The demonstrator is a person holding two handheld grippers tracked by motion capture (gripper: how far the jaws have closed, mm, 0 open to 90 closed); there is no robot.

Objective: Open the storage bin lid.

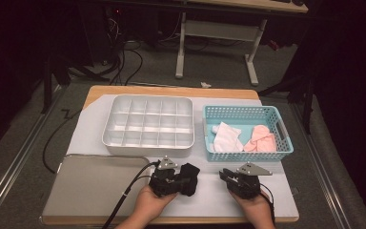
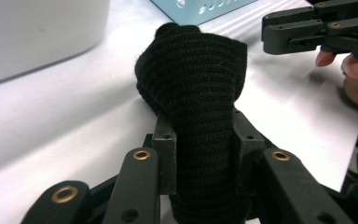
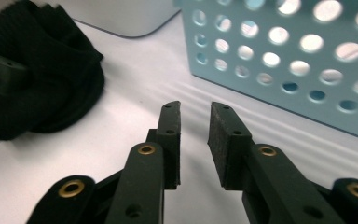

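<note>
1. A table (image 1: 124, 90) is seen from above, covered by a white mat (image 1: 276, 191); two hands enter from the near edge, each holding a gripper.
2. The left gripper (image 1: 174, 179) is held near the middle of the near edge; its jaws are clamped on a black sock (image 2: 191, 116); the sock is bunched into a thick roll, pressed between both pads and bulging out past the fingertips, just above the mat.
3. The right gripper (image 3: 193, 140) is held to the right of the sock, a little apart from it; its jaws stand parted with nothing between them; bare mat is seen through the gap.
4. A blue basket (image 1: 286, 143) with holed walls is set at the right of the far half, just beyond the right gripper; a white cloth (image 1: 227, 137) and a pink cloth (image 1: 261, 139) lie inside it.
5. A white tray (image 1: 147, 151) with many small compartments is set left of the basket, near the far edge.
6. A flat grey lid (image 1: 95, 188) lies at the near left corner, just left of the left gripper.
7. A black cable (image 1: 124, 200) trails from the left gripper toward the near edge.
</note>
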